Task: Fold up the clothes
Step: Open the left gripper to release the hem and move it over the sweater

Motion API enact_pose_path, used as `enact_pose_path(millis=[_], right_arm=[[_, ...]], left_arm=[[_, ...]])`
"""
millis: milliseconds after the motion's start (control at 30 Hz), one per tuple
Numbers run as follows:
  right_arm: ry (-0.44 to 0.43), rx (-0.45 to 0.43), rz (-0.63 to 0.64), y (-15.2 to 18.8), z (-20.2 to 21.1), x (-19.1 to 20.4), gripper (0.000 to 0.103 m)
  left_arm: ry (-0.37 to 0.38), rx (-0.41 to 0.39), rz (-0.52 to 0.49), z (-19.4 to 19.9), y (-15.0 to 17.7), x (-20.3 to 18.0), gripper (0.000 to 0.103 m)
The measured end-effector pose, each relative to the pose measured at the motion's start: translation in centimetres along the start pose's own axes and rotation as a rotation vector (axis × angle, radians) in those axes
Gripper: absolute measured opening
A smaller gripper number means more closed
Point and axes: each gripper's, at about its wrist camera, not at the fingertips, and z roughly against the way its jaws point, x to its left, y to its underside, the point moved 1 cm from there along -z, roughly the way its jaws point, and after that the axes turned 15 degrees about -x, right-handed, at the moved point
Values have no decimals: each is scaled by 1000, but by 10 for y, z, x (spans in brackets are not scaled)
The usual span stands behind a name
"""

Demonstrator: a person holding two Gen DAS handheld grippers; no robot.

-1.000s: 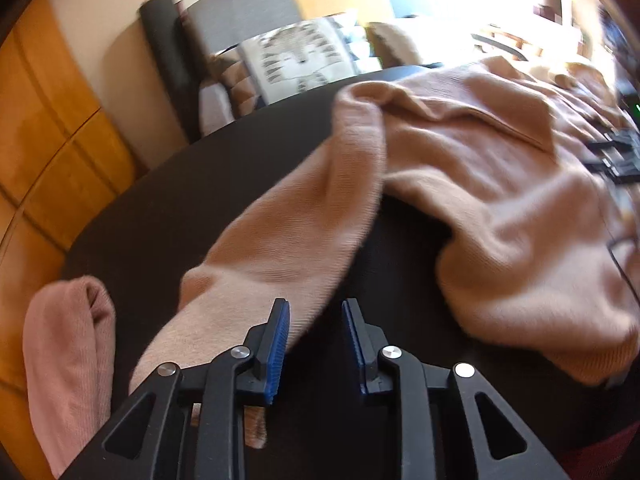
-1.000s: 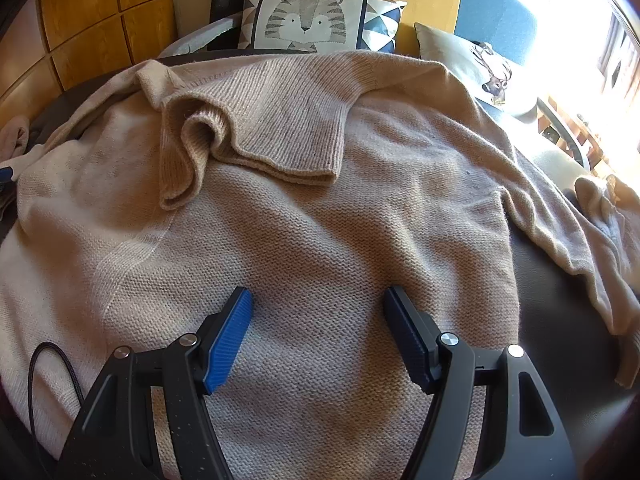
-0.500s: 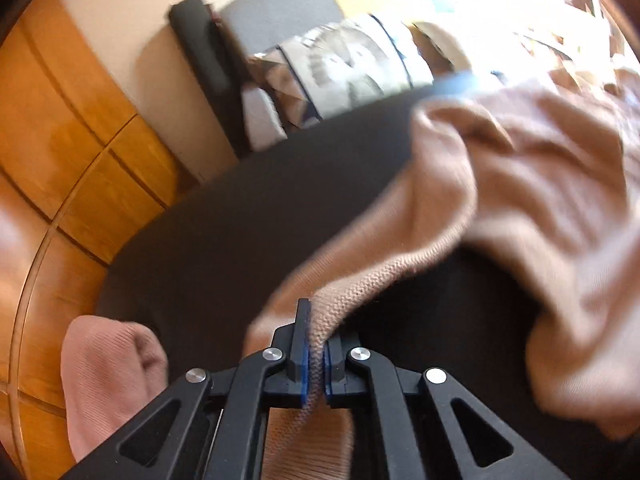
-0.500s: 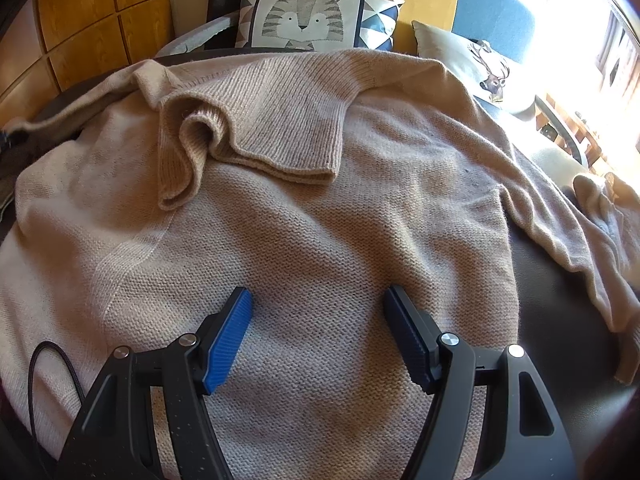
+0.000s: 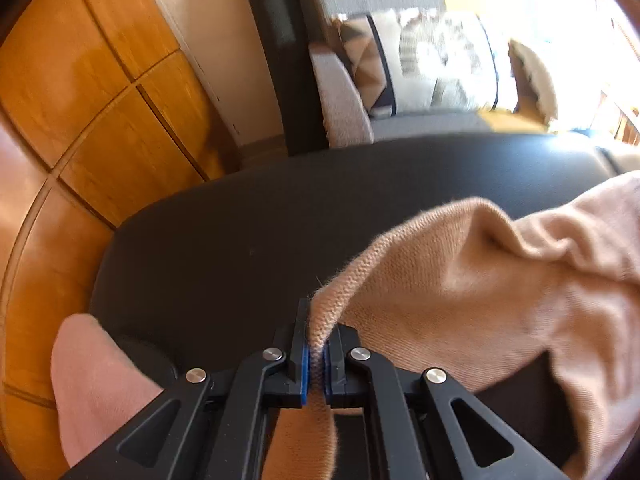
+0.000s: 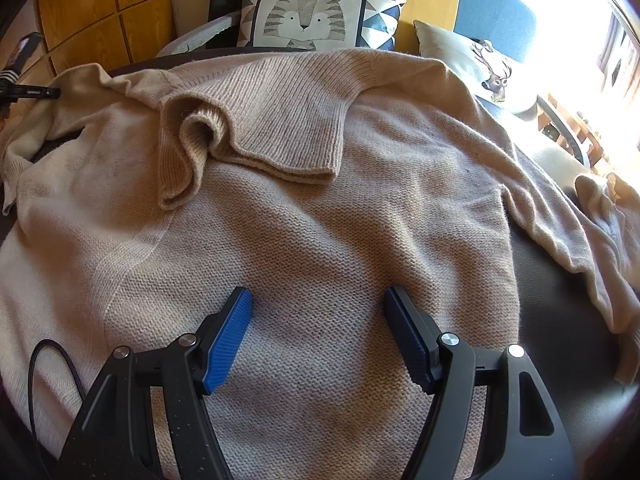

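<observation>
In the left wrist view, at six o'clock, the left gripper (image 5: 316, 354) has its jaws clamped on the knitted sleeve (image 5: 460, 292), which rises from the pads and trails off toward three o'clock over the dark table (image 5: 280, 216); a pink cloth (image 5: 96, 392) lies at eight o'clock. In the right wrist view the right gripper (image 6: 320, 336) hangs at six o'clock with jaws wide apart and nothing between them, above the beige sweater (image 6: 320, 240) spread flat; its collar (image 6: 256, 136) lies folded at eleven o'clock; a tiger cushion (image 6: 308, 20) stands beyond at twelve. The step in hand looks like folding the sleeve inward; next, the left hand likely needs to carry the sleeve across the body and lay it flat, while the right steadies the cloth.
</observation>
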Motion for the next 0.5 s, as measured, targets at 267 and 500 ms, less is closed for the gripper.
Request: enact_pose_path(millis=[267, 500], right_arm=[[-8, -10, 6, 2, 2, -1, 72], [-18, -18, 4, 3, 3, -2, 72]], left_arm=[[-111, 130, 157, -50, 10, 22, 26], [-134, 89, 142, -14, -24, 31, 26]])
